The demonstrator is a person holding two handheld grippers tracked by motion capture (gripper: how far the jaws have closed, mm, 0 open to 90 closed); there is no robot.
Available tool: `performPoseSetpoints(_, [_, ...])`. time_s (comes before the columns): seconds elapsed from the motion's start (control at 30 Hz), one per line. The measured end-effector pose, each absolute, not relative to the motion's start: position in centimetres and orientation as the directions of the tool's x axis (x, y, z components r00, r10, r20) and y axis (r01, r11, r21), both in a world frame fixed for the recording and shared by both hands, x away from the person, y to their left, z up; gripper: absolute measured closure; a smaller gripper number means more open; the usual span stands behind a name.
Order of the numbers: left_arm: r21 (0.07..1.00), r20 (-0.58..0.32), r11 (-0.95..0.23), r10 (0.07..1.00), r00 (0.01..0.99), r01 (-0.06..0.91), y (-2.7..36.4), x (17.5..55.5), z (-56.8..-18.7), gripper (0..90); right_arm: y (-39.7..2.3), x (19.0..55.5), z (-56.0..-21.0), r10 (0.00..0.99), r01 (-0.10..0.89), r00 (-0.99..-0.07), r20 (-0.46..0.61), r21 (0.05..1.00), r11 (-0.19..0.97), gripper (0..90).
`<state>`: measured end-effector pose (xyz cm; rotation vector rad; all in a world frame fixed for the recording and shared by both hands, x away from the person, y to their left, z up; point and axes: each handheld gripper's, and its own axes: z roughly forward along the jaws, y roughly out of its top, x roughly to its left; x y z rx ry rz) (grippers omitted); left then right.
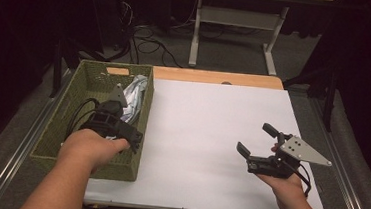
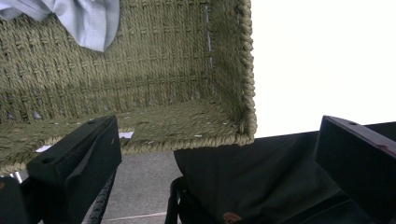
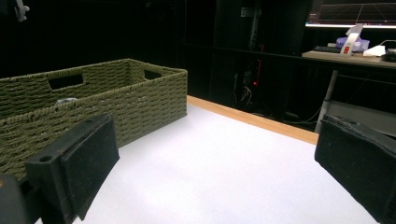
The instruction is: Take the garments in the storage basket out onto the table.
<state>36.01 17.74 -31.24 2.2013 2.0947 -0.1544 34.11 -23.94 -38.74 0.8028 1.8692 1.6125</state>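
A green woven basket [image 1: 57,119] stands on the left of the white table [image 1: 207,116]. A pale blue-white cloth [image 1: 136,93] lies bunched in its far right part. My left gripper [image 1: 120,138] hovers over the basket's near right corner, jaws wide apart and empty. The left gripper view looks down past that gripper [image 2: 217,149] at the basket wall [image 2: 140,70], with the cloth [image 2: 79,18] at top left. My right gripper [image 1: 257,139] is held open above the table's right side, holding nothing. In the right gripper view that gripper [image 3: 215,154] faces the basket [image 3: 116,102].
A wooden strip [image 1: 215,77] runs along the table's far edge. Beyond it are the white legs of a desk [image 1: 196,35] and cables on the floor [image 1: 148,41]. The white sheet [image 3: 224,172] between basket and right gripper is bare.
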Motion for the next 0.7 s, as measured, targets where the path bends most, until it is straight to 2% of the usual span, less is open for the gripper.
performPoseSetpoints(0.7, [0.005,-0.138,-0.044,0.989,0.044,0.999,17.89,36.06,-31.45,1.2,-23.98,34.15,-38.73,0.736,0.093,-0.676,-0.015,0.990,0.106,0.9])
